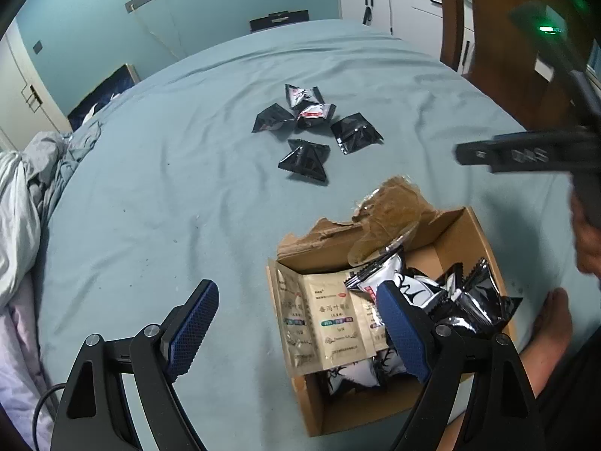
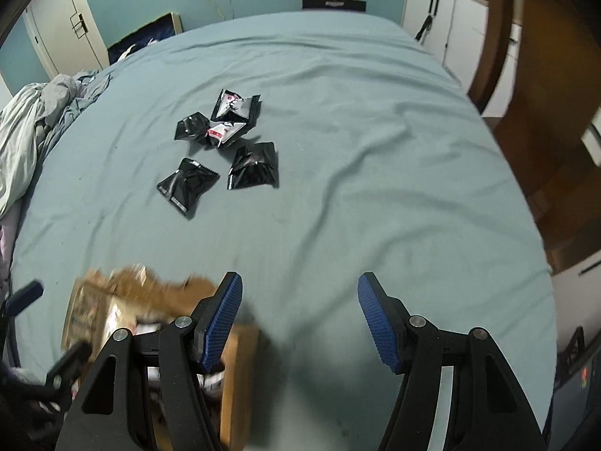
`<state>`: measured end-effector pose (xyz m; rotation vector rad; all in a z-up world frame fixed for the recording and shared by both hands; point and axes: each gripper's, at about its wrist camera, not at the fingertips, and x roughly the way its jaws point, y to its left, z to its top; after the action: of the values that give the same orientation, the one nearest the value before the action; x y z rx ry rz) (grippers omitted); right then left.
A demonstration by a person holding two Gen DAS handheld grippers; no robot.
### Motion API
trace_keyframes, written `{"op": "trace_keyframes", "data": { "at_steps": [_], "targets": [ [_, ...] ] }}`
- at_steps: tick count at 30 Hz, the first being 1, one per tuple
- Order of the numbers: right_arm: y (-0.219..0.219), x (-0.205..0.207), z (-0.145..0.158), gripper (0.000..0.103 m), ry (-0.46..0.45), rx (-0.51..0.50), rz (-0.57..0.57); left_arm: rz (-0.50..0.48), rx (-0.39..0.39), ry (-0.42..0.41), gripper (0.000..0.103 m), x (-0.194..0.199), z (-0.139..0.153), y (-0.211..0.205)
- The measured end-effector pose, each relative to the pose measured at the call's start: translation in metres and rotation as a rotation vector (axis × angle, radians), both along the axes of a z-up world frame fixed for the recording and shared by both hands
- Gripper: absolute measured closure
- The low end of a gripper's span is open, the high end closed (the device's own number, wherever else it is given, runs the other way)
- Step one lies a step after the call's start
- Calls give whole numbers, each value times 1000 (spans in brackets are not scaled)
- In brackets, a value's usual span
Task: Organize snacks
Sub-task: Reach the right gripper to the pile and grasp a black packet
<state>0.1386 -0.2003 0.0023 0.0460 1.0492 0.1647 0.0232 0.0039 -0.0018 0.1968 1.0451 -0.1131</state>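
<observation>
Down on the blue-green bedsheet (image 1: 188, 173) sits an open cardboard box (image 1: 462, 233), its torn flap (image 1: 390, 206) folded back on the far side. Inside it lie tan sachets (image 1: 330, 315) printed with Chinese characters, too small and distorted to read with confidence, with small coloured labels under the main line of text. Beside them in the box are black-and-white snack packets (image 1: 473, 297) with sawtooth edges; their printing is not legible.

Farther out on the sheet, well apart from the box, five more black snack packets form a loose cluster (image 2: 221, 139). Two of them show white faces with a red strip (image 2: 219, 133), but the writing there cannot be made out.

The left gripper (image 1: 300, 323) hangs over the near left corner of the box with its blue-padded fingers (image 1: 195, 323) spread wide and nothing between them; one finger is over the sheet, the other over the box contents. The right gripper (image 2: 298, 319) is above bare sheet just right of the box, its fingers (image 2: 379, 323) apart and empty. From the left wrist view, the right gripper's black body carries pale lettering, blurred beyond reading, and a green light (image 1: 548, 29) glows above it.

A crumpled grey blanket (image 2: 33, 120) lies at the left edge of the bed, and white cabinets (image 2: 443, 22) stand against the far wall.
</observation>
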Motion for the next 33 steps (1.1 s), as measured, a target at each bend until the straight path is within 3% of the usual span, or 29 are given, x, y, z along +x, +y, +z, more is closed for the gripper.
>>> {"op": "trace_keyframes", "data": {
  "at_steps": [6, 17, 23, 25, 27, 29, 33],
  "targets": [
    [11, 56, -18, 40, 40, 47, 57, 13, -82, 11, 16, 6, 2, 8],
    [50, 144, -49, 40, 49, 11, 145, 61, -142, 40, 16, 17, -3, 21],
    [62, 164, -67, 40, 55, 29, 169, 87, -159, -30, 16, 21, 6, 27],
    [65, 169, -74, 63, 71, 33, 175, 101, -149, -63, 16, 23, 9, 30],
    [66, 169, -78, 75, 80, 30, 162, 119, -144, -82, 16, 26, 10, 34],
    [63, 163, -68, 80, 59, 30, 143, 132, -155, -88, 16, 29, 10, 39],
    [48, 139, -36, 80, 24, 62, 102, 139, -200, -74, 16, 34, 9, 46]
  ]
}}
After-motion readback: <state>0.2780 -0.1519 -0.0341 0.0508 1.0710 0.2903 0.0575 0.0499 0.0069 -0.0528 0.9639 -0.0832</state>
